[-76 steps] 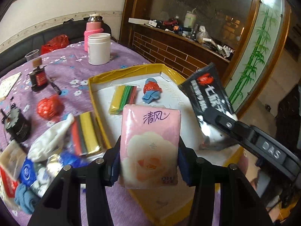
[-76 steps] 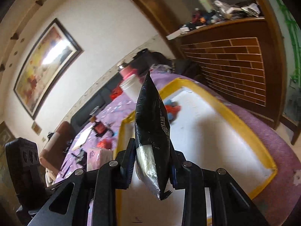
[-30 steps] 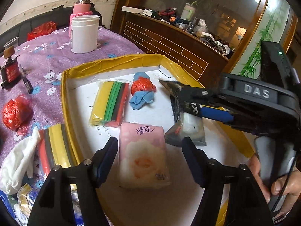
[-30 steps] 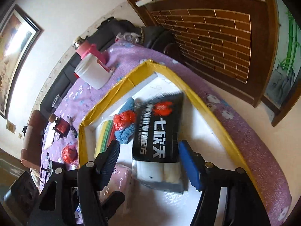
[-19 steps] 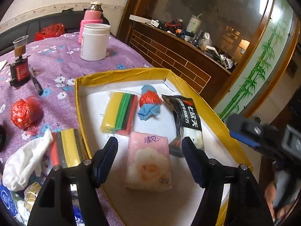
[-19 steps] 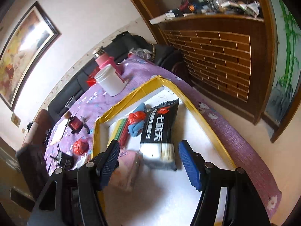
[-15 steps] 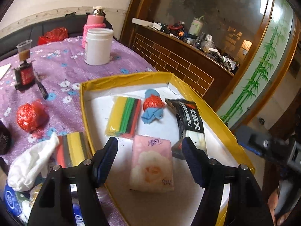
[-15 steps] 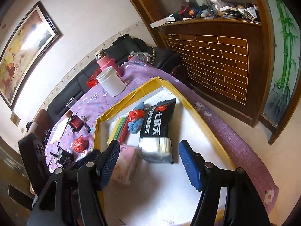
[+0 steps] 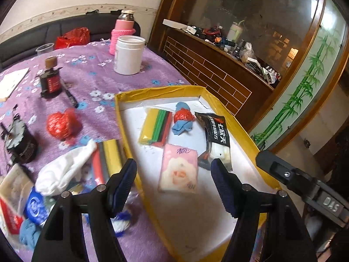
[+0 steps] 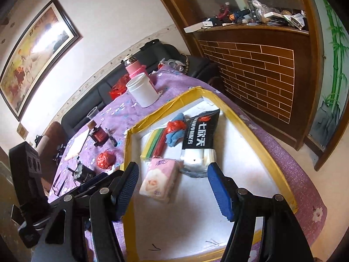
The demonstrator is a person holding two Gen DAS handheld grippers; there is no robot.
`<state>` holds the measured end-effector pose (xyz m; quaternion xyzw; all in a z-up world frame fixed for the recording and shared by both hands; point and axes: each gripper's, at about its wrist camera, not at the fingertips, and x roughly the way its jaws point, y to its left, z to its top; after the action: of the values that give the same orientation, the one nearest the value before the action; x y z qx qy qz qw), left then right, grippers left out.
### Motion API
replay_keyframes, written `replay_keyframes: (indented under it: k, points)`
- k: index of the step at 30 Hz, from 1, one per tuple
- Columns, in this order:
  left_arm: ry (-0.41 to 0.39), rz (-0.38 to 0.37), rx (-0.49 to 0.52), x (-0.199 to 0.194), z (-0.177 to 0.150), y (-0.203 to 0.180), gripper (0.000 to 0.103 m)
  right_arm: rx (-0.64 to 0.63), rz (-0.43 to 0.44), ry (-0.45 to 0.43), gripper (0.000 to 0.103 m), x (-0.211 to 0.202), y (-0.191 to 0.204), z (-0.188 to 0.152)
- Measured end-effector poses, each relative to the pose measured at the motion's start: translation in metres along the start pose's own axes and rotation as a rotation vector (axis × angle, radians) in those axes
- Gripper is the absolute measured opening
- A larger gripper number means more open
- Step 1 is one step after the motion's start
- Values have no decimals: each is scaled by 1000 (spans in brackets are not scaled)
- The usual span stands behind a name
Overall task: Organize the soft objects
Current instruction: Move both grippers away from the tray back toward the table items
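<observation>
The pink tissue pack (image 9: 179, 170) lies flat in my yellow-edged tray (image 9: 240, 128). The black snack bag (image 9: 216, 137) lies just beside it, and past them are the striped bundle (image 9: 156, 128) and a red and blue ball (image 9: 182, 120). My left hand-held gripper (image 9: 173, 181) is spread wide with nothing in it. My right hand-held gripper (image 10: 173, 187) is spread and holds nothing too. More soft things sit on the purple surface (image 9: 91, 80).

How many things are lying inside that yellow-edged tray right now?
4. A striped multicoloured packet at the far left, a red-and-blue cloth bundle beside it, a black-and-white snack packet to the right, and a pink tissue pack nearest. None looks hidden.
</observation>
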<state>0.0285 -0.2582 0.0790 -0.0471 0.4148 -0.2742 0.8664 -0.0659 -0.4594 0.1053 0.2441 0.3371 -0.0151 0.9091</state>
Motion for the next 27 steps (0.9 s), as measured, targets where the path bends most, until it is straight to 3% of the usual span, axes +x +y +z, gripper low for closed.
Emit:
replay_keyframes:
  k: [8, 22, 25, 27]
  points:
    - [-38, 3, -43, -47, -16, 31, 70, -81, 38, 51, 70, 12, 32, -17]
    - [-90, 84, -130, -109, -64, 110, 70, -262, 132, 176, 70, 49, 105, -70]
    - [-128, 145, -134, -132, -75, 129, 72, -313, 167, 206, 70, 55, 122, -85]
    - [-148, 206, -148, -146, -84, 148, 79, -346, 181, 225, 70, 59, 133, -94]
